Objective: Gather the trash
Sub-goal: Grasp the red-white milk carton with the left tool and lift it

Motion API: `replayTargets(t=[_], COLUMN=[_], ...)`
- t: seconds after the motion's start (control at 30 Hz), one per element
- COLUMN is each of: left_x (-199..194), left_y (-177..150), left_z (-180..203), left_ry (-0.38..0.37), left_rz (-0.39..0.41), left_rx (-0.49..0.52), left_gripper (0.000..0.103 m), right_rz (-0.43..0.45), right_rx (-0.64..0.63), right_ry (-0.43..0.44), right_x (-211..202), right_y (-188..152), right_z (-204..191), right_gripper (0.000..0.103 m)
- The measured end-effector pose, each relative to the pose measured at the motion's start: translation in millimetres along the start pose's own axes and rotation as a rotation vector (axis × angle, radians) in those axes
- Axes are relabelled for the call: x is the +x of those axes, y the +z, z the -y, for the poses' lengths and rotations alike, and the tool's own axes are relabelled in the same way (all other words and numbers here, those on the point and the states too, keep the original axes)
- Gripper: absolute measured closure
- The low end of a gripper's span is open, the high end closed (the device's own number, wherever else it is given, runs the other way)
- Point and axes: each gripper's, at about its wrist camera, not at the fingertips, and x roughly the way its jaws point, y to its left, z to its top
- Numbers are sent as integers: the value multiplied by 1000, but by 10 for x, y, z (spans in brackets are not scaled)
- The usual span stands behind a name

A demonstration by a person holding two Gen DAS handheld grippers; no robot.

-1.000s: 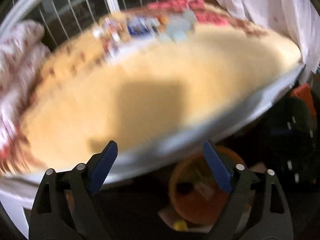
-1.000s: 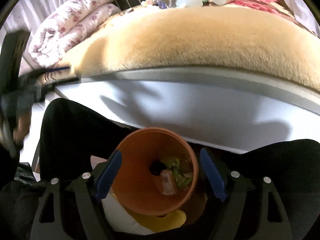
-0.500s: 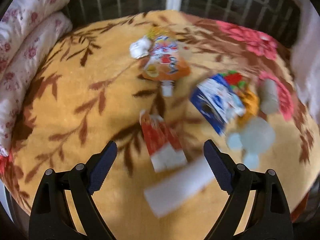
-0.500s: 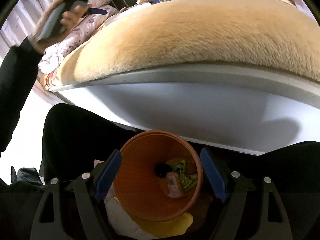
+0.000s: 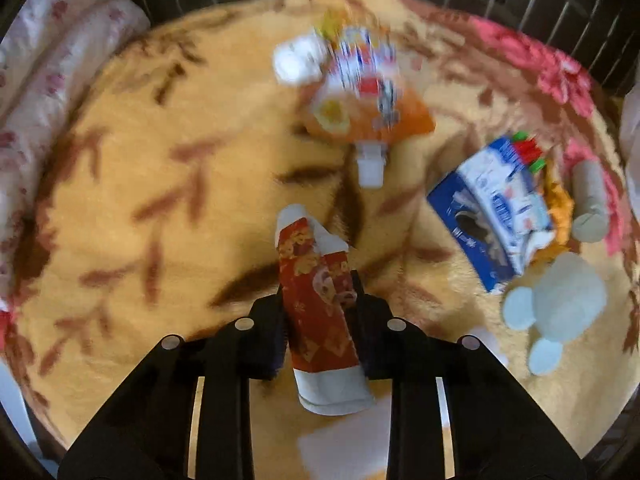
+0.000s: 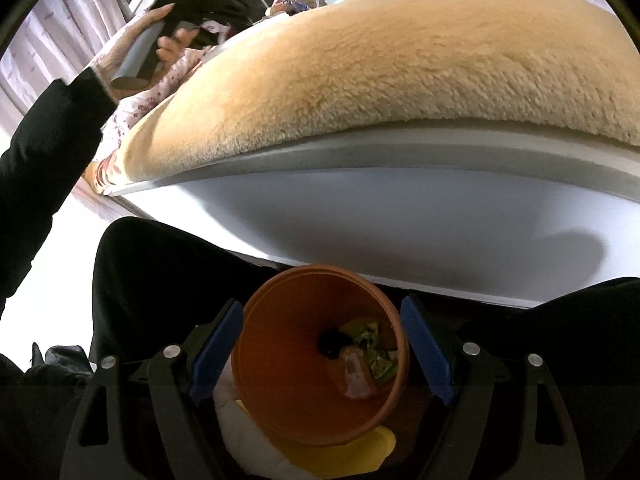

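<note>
Red packet [image 5: 318,300]: loose on the blanket [image 5: 168,184] half a second ago, now clamped in the left claw [image 5: 320,320], long axis running straight ahead from it; print too blurred to read. Right claw [image 6: 320,352] stands apart, unchanged, either side of the orange pot [image 6: 280,380] holding wrappers.

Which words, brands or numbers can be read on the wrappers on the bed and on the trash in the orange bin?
No text can be read.
Red wrapper, held in the left gripper: gold patterns only, blurred.
Orange packet: print too blurred.
Blue and white packet: characters too blurred to read.
Label on the wrapper in the orange bin: barcode-like marks, too small.
</note>
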Motion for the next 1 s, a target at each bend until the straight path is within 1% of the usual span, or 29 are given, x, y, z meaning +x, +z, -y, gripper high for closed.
replayTargets(t=[0.07, 0.1, 0.17, 0.2, 0.23, 0.27, 0.33, 0.4, 0.43, 0.5, 0.53, 0.57, 0.63, 0.67, 0.73, 0.83, 0.9, 0.93, 0.97, 1.0], left_x=[-402, -530, -905, -1007, -1130, -1210, -1260, -1257, -1239, -1199, -1149, -1108, -1022, -976, -905, -836, -787, -752, -723, -698], left_y=[-151, -221, -520, -634, -816, -979, -1195, -1379, -1417, -1451, -1449, -1449, -1439, -1421, -1378, -1311, -1252, -1215, -1188, -1166], left_z=[-43, -43, -37, -8, 25, 46, 74, 74, 45, -26, -72, -110, -170, -198, -240, -300, -333, -357, -382, -409], left_ry=[1, -1, 5, 9, 14, 23, 41, 60, 61, 41, 31, 27, 35, 48, 43, 55, 82, 87, 90, 92], left_rz=[95, 125, 211, 239, 274, 297, 334, 363, 372, 374, 370, 365, 367, 369, 377, 398, 412, 418, 418, 420], left_rx=[29, 41, 85, 98, 120, 132, 138, 125, 111, 79, 57, 36, 7, -5, -22, -43, -50, -55, -61, -68], left_gripper=[77, 77, 77, 77, 77, 77, 77, 77, 77, 77, 77, 77, 77, 77, 77, 77, 77, 77, 77, 77], right_rz=[11, 19, 27, 34, 40, 48, 63, 87, 98, 129, 138, 157, 171, 173, 186, 176, 147, 135, 100, 82], right_rx=[-12, -25, -53, -69, -80, -91, -95, -95, -99, -114, -116, -118, -117, -112, -107, -95, -59, -30, 6, 37], right_ry=[-6, -10, -20, -24, -23, -13, 9, 37, 42, 34, 31, 27, 24, 17, 18, 73, 135, 169, 221, 248], right_x=[-53, -82, -123, -155, -186, -230, -301, -399, -439, -540, -561, -598, -607, -586, -536, -353, -131, -10, 201, 371], right_y=[-3, 1, 28, 58, 97, 169, 313, 553, 656, 972, 1067, 1255, 1555, 1770, 2156, 2766, 3179, 3354, 3600, 3782], right_z=[-32, -64, -133, -176, -209, -250, -306, -359, -381, -450, -471, -496, -529, -575, -661, -815, -933, -985, -1051, -1106], right_gripper=[23, 23, 23, 23, 23, 23, 23, 23, 23, 19, 19, 19, 19, 19, 19, 19, 19, 19, 19, 19])
